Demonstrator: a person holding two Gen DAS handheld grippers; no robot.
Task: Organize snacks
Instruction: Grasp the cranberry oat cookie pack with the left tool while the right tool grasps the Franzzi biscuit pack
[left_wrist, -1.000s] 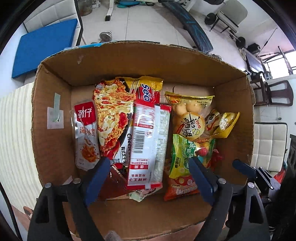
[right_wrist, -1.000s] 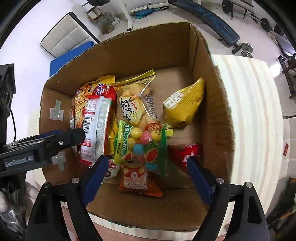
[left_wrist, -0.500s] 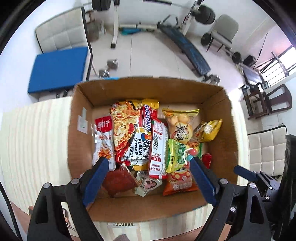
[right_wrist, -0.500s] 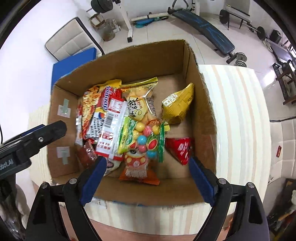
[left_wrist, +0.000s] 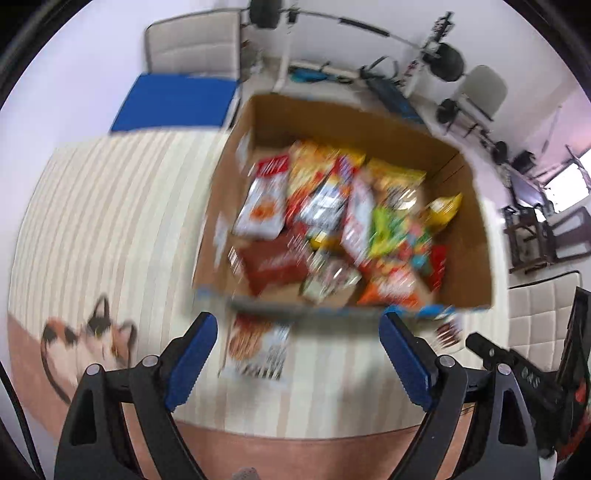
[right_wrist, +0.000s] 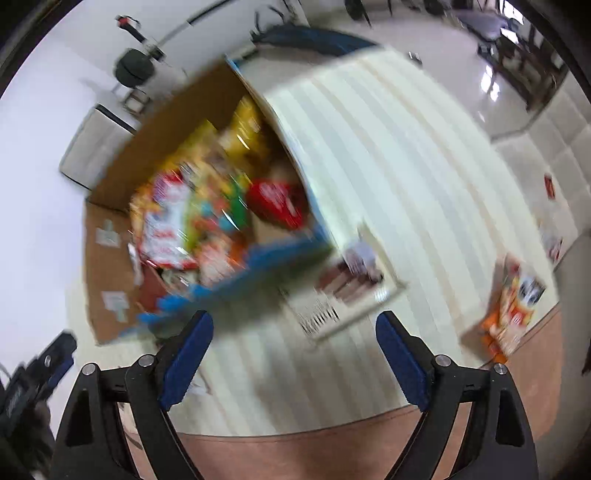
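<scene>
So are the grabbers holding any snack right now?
No. The left gripper and right gripper are both empty, jaws apart over the table, the right's closing on nothing.

Brown cardboard box (left_wrist: 476, 236) open-topped, access from above only; four walls block sideways entry. Interior crowded with blurred colourful snack packets (left_wrist: 332, 218), little bare floor between them. Striped cream tablecloth (left_wrist: 110, 221) left of box wide and bare apart from printed cat. Flat white snack pack (left_wrist: 258, 347) lies just before box front wall. Right of box, flat white carton (right_wrist: 343, 295) near corner, orange packet (right_wrist: 513, 310) well apart at table edge; broad clear strip between.
</scene>
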